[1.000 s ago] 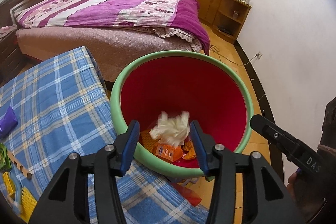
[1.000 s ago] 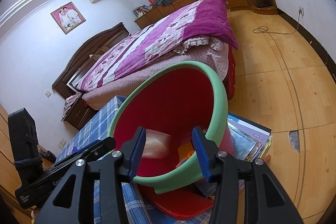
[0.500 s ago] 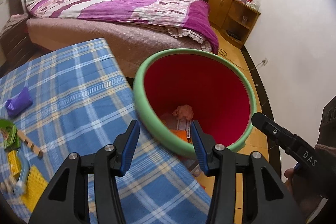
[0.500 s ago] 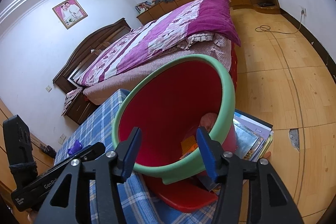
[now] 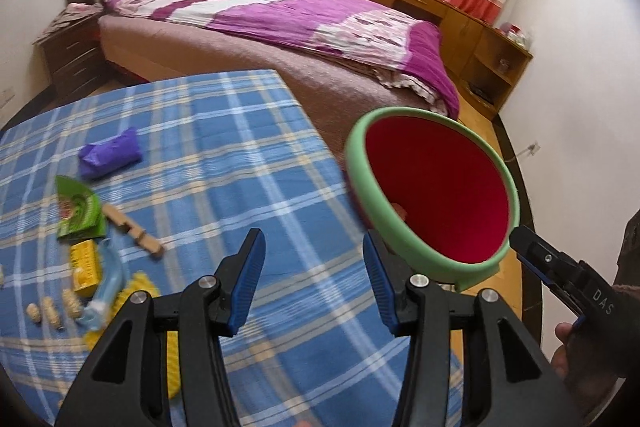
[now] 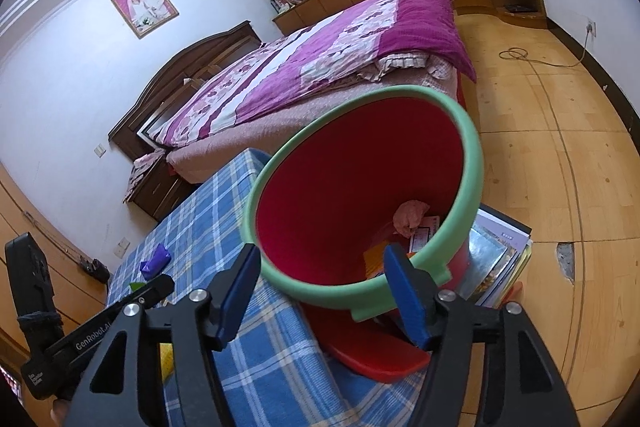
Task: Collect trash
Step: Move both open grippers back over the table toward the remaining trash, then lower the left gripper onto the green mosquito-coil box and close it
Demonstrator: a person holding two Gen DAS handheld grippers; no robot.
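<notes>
A red bin with a green rim stands at the right edge of the blue checked table. My left gripper hovers over the cloth just left of the bin, its jaws opening with nothing between them. Trash lies at the table's left: a purple wrapper, a green packet, a yellow packet and peanuts. My right gripper hangs over the bin's near rim, jaws opening and empty. Inside the bin lie a crumpled pink tissue and orange wrappers.
A wooden clothespin lies among the trash. A stack of magazines and a red flat piece sit on the floor by the bin. The bed is behind the table. A cable trails over the wooden floor.
A white tissue and a blurred piece dropped from between the jaws into the bin. My left gripper swung left over the table. The right jaws spread wider.
</notes>
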